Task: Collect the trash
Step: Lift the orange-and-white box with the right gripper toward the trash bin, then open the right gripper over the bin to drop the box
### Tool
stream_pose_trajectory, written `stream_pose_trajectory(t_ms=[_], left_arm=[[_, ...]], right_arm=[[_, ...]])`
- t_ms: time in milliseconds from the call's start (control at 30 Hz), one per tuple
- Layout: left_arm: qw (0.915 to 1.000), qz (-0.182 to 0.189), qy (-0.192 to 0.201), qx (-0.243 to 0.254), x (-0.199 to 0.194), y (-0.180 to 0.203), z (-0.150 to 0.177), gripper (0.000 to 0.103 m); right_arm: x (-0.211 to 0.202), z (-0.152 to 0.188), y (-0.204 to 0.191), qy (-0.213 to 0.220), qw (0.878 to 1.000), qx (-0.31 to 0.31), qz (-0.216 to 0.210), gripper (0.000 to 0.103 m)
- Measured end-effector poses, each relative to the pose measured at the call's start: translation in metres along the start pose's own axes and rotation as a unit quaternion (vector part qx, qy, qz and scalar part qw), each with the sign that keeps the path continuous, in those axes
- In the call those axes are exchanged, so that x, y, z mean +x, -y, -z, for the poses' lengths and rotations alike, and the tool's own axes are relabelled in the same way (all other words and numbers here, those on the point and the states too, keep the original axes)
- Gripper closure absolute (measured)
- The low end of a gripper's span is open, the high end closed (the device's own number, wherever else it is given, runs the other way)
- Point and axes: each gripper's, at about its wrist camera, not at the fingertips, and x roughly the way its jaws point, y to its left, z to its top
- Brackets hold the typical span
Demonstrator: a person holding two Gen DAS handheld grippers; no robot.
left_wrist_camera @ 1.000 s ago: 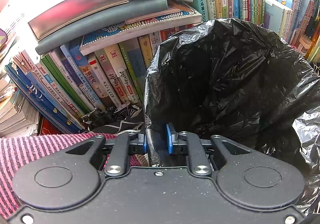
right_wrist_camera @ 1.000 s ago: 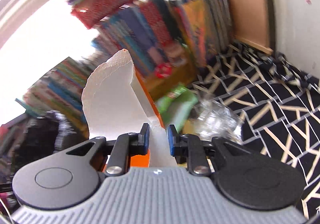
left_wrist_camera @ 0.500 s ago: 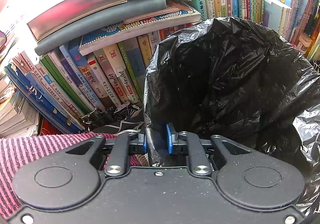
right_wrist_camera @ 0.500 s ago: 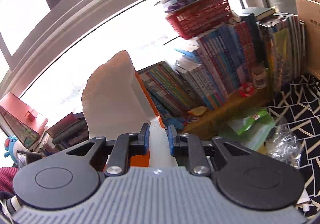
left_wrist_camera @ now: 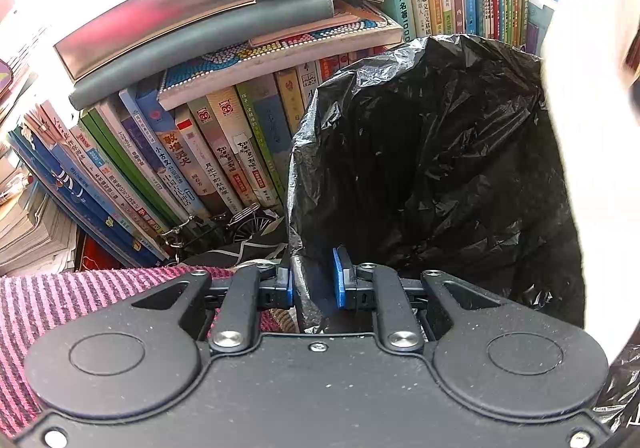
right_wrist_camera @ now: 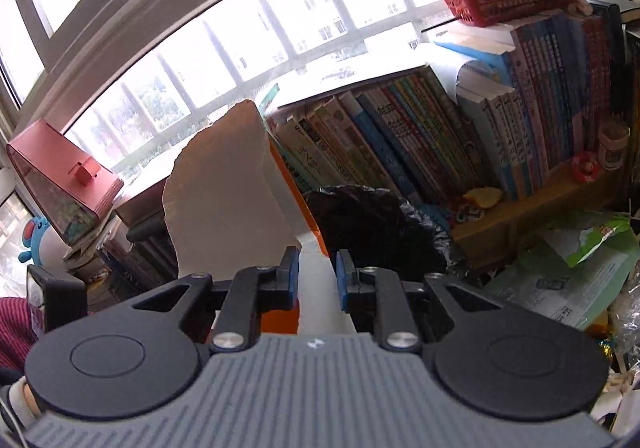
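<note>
Rows of books [left_wrist_camera: 224, 152] crowd behind the black trash bag [left_wrist_camera: 420, 168], whose rim the left claw [left_wrist_camera: 313, 282] pinches. The right claw [right_wrist_camera: 317, 280] grips a torn carton [right_wrist_camera: 224, 208] (white inside, orange outside), now beside the bag's mouth, having swung over from the littered tabletop [right_wrist_camera: 568, 280].

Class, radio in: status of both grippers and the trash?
Left gripper shut on black bag rim. Right gripper shut on torn carton, near bag. Path clear.
</note>
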Motion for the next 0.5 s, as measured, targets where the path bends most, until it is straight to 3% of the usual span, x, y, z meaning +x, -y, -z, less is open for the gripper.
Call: stream_pose_trajectory(t_ms=[300, 500], left_arm=[[1.0, -0.001, 0.001, 0.001, 0.0, 0.002, 0.001, 0.086], [1.0, -0.001, 0.001, 0.001, 0.0, 0.003, 0.001, 0.086]], right_arm=[[0.02, 0.015, 0.007, -0.037, 0.999, -0.009, 0.026, 0.079], [0.024, 0.017, 0.01, -0.044, 0.999, -0.006, 0.031, 0.069]])
